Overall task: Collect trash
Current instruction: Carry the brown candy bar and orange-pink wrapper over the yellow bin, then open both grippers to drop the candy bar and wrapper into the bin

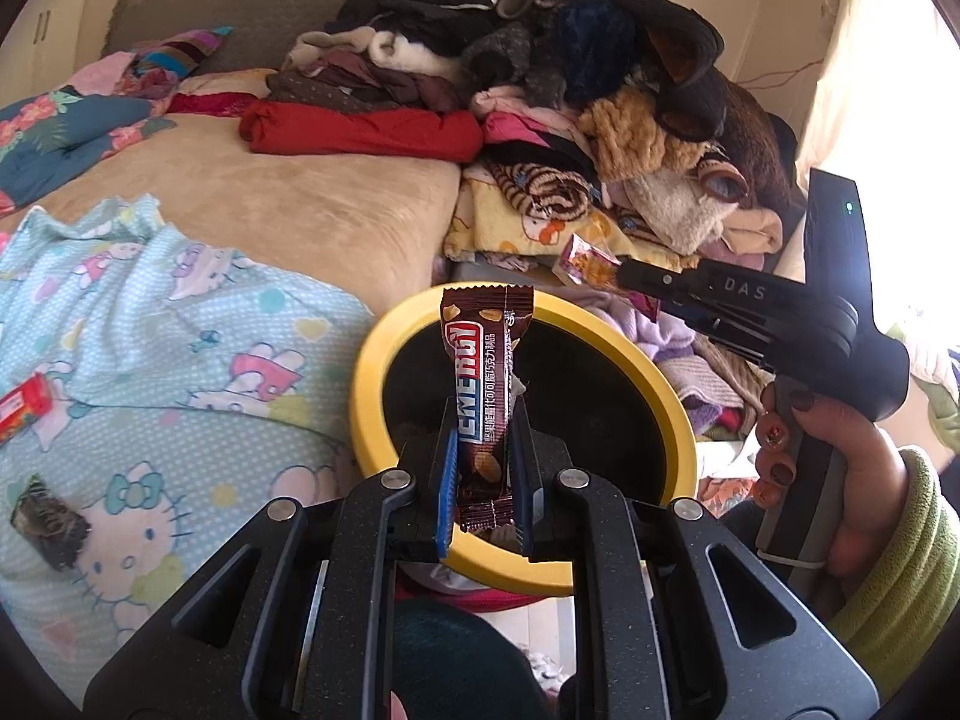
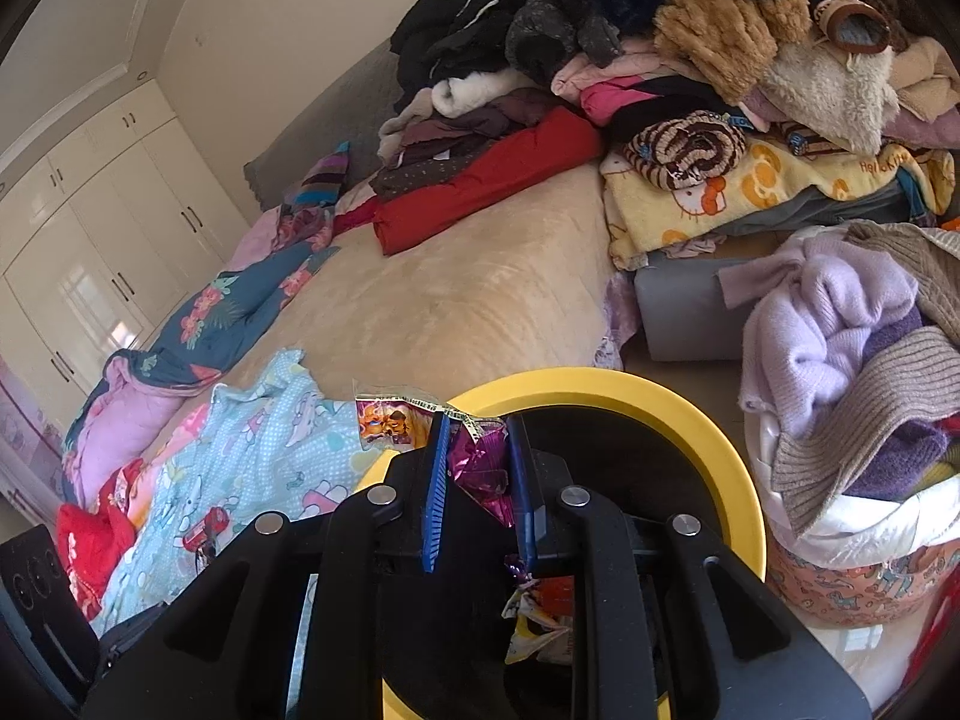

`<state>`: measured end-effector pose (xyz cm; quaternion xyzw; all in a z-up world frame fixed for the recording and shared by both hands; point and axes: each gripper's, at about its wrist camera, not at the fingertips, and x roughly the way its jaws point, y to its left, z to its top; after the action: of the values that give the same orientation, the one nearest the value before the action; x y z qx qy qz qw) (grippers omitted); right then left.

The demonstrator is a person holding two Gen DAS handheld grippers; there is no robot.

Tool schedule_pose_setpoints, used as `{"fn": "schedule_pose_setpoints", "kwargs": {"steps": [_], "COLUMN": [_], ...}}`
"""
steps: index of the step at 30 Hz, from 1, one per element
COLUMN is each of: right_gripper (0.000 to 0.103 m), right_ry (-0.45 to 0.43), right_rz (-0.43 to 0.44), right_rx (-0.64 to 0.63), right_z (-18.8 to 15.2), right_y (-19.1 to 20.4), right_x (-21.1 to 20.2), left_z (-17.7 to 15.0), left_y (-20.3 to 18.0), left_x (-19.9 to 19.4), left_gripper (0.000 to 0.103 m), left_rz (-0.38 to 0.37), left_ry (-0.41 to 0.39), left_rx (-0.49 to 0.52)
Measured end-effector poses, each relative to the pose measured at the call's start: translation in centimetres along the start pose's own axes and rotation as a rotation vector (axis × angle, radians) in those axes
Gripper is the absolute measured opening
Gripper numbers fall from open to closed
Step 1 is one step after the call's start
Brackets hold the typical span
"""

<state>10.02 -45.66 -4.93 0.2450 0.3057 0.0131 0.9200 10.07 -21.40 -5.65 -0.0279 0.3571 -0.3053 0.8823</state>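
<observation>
The left gripper (image 1: 483, 468) is clamped on a brown bar wrapper (image 1: 486, 402), pinching its lower half. The wrapper stands upright, long axis running up and away from the jaws, its top end level with the far rim of the yellow bin (image 1: 678, 414). In the left wrist view the dark mouth of the bin lies directly behind and below the wrapper — so the drop looks to need little sideways travel, mostly a release once the jaws are over the opening.

The right gripper (image 2: 477, 474) is closed on a crinkled pink foil wrapper (image 2: 480, 468), which juts out to the left past the fingertips, its printed end hanging beyond the near-left rim of the bin (image 2: 708, 420). The opening sits just ahead and to the right of those jaws.

Judging by both views, each hand is near the bin; the left seems better centred over it. More trash lies on the blue sheet (image 1: 180, 324): a red packet (image 1: 24, 405) and a dark wrapper (image 1: 48, 525), well apart from both grippers.
</observation>
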Motion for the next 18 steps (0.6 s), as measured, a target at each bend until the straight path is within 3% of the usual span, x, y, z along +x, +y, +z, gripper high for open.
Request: {"fn": "schedule_pose_setpoints", "kwargs": {"steps": [18], "right_gripper": [0.019], "right_ry": [0.028], "right_rz": [-0.04], "right_rx": [0.082], "right_z": [0.0], "right_y": [-2.2], "right_x": [0.9], "left_z": [-0.1], "left_y": [-2.0], "left_x": [5.0], "left_gripper": [0.01], "left_rz": [-0.035], "left_ry": [0.083], "left_rx": [0.036]}}
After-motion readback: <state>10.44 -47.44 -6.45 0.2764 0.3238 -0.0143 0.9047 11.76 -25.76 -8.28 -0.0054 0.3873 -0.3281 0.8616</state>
